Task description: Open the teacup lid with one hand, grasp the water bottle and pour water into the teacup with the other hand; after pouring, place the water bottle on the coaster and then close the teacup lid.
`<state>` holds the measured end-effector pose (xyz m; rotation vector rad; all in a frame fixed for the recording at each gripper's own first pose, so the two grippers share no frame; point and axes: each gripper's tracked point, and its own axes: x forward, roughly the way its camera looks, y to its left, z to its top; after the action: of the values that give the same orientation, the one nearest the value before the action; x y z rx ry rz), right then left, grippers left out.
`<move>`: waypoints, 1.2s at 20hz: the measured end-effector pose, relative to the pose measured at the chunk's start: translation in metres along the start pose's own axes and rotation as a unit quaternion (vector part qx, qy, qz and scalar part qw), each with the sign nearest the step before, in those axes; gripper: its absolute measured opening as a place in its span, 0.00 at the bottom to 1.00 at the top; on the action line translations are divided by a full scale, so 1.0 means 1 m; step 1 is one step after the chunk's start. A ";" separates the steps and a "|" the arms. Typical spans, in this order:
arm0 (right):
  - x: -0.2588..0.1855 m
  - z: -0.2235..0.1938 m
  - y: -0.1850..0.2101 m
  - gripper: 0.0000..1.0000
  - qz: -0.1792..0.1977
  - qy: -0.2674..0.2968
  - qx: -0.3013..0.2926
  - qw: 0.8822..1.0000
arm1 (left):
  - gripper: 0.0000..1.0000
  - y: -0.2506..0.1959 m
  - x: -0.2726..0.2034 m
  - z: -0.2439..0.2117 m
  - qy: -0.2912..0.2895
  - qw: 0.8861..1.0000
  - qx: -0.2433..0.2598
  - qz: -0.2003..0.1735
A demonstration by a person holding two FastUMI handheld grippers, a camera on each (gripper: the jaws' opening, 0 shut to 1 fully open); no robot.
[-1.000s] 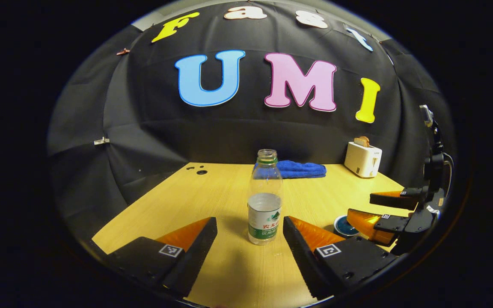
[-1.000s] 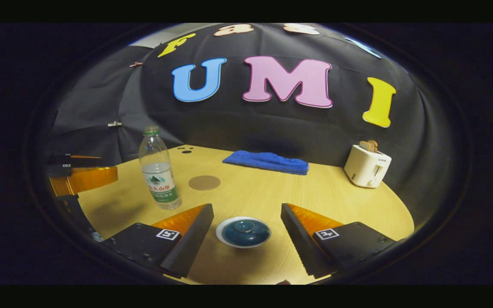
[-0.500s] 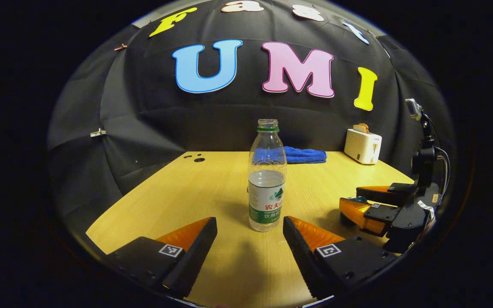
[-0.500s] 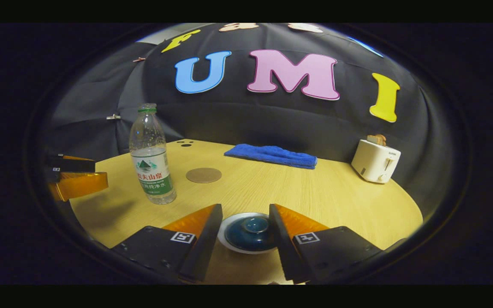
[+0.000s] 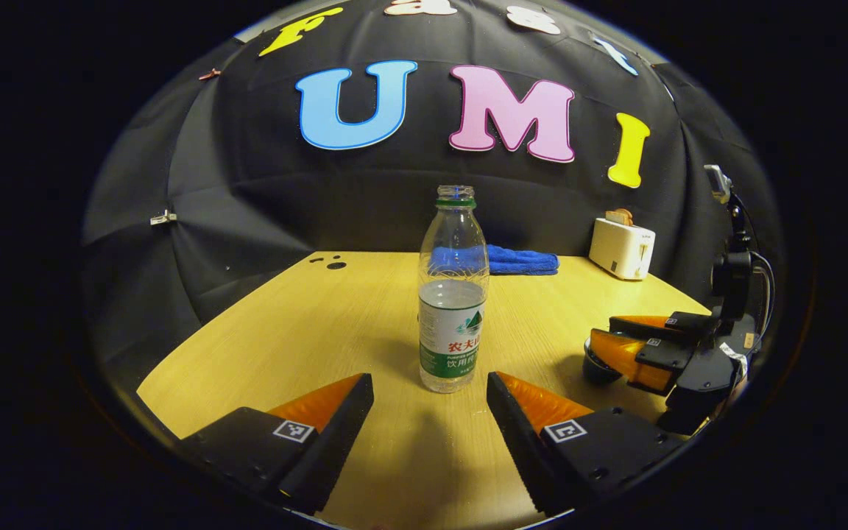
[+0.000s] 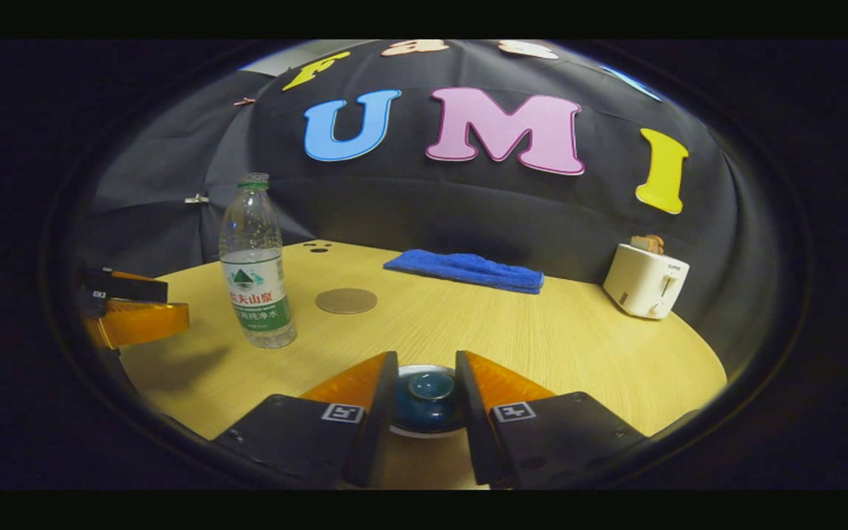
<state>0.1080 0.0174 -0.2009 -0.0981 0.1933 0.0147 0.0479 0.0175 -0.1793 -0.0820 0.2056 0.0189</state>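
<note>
Little was done: the teacup lid (image 6: 428, 394) sat on its cup at the table's (image 6: 578, 338) near edge, the right gripper (image 6: 424, 397) narrowed from a wide spread to flank the knob, contact unclear. The water bottle (image 5: 453, 294) stood uncapped mid-table, beyond the left gripper's (image 5: 430, 401) spread jaws, now nearer. The coaster (image 6: 346, 300) lay bare.

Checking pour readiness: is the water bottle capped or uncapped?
Uncapped: the water bottle stands upright on the table, its mouth bare above the neck ring.

We see a clear plastic water bottle (image 5: 453, 294), glossy glazed teacup lid (image 6: 427, 388), matt wood-grain table (image 6: 542, 338), and fluffy cloth (image 6: 466, 269).
</note>
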 end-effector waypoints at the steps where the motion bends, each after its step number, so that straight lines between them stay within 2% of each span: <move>1: 0.000 0.000 0.000 0.42 0.003 0.002 0.004 1.000 | 0.98 0.000 0.002 -0.001 0.000 1.000 -0.001 0.001; 3: -0.001 0.001 -0.001 0.34 0.007 0.005 0.006 1.000 | 0.98 0.000 0.004 -0.001 -0.001 1.000 -0.001 0.000; 5: 0.001 0.000 0.001 0.32 0.012 0.009 0.007 1.000 | 0.98 -0.001 0.009 0.000 -0.005 1.000 0.004 -0.004; 6: 0.001 0.001 0.003 0.24 0.020 0.012 0.008 1.000 | 0.97 -0.003 0.011 0.001 -0.008 1.000 0.011 -0.009; 8: 0.000 0.005 0.003 0.21 0.027 0.012 0.005 1.000 | 0.98 -0.010 0.018 -0.001 -0.008 0.999 0.025 -0.029; 10: -0.002 0.013 0.005 0.21 0.035 0.008 0.004 0.999 | 0.97 -0.014 0.026 0.000 -0.010 0.999 0.027 -0.043; 12: -0.002 0.021 0.003 0.31 0.038 0.002 -0.002 0.999 | 0.97 -0.012 0.036 0.005 -0.018 0.999 0.028 -0.040; 14: -0.002 0.027 0.000 0.31 0.041 0.002 -0.004 0.999 | 0.97 -0.011 0.049 0.012 -0.027 0.999 0.022 -0.039; 16: -0.003 0.033 -0.005 0.26 0.043 0.004 0.006 0.999 | 0.98 -0.013 0.062 0.021 -0.040 0.998 0.018 -0.046; 18: -0.004 0.036 -0.010 0.26 0.042 0.007 0.012 0.999 | 0.97 -0.017 0.073 0.026 -0.045 0.997 0.016 -0.061; 19: -0.005 0.038 -0.012 0.31 0.040 0.008 0.011 0.999 | 0.97 -0.018 0.078 0.030 -0.051 0.997 0.018 -0.064; 21: -0.009 0.038 -0.019 0.26 0.038 0.010 0.010 0.999 | 0.97 -0.021 0.089 0.035 -0.059 0.996 0.020 -0.071; 23: -0.011 0.036 -0.023 0.31 0.037 0.013 0.005 0.999 | 0.97 -0.025 0.102 0.042 -0.068 0.994 0.021 -0.079; 24: -0.012 0.033 -0.024 0.21 0.037 0.015 0.005 0.999 | 0.97 -0.028 0.108 0.043 -0.071 0.994 0.023 -0.083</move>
<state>0.1033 -0.0035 -0.1638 -0.0804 0.2270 0.0855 0.1629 -0.0054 -0.1570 -0.0519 0.0557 -0.1460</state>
